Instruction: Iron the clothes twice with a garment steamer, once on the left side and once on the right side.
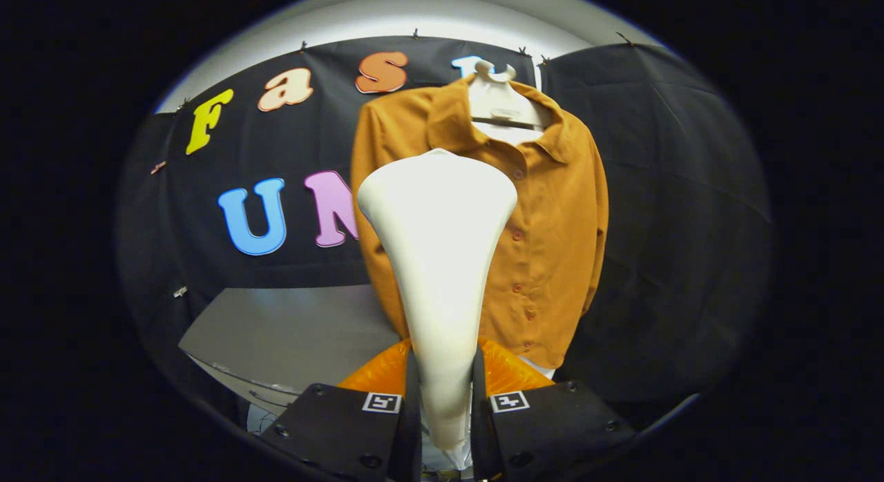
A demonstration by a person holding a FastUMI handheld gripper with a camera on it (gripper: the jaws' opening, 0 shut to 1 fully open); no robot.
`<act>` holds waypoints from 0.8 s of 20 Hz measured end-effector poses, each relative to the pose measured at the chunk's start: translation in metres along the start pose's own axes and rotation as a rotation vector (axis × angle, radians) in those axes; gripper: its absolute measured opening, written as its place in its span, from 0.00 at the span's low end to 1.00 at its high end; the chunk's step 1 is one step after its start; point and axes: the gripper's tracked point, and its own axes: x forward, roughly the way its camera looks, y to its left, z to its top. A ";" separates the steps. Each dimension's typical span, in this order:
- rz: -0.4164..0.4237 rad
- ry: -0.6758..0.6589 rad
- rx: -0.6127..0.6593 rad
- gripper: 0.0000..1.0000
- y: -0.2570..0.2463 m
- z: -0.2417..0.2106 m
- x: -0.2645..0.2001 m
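1. The black cloth wall (663,192) backs the booth, pinned up by small clips along its top edge under a pale ceiling.
2. A grey table (290,330) stands low, left of the shirt.
3. The orange button-up shirt (559,219) hangs on a white hanger (501,99) against the wall, beyond the fingers.
4. The white garment steamer (438,261) rises upright between the fingers, its broad head overlapping the shirt's left half.
5. The gripper (445,399) is clamped on the steamer's handle; each finger carries a square black-and-white marker (382,402), with no readable writing.

The white steamer (438,261), clamped between the gripper (445,392) fingers, is blocking the way straight ahead to the orange shirt (552,247). Open room is lying left over the grey table (290,330), and seemingly right of the shirt.
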 end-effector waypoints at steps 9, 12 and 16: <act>0.163 -0.087 -0.055 0.32 0.137 -0.008 -0.095; 0.199 -0.108 -0.059 0.32 0.166 -0.009 -0.124; 0.233 -0.149 -0.051 0.32 0.197 -0.009 -0.156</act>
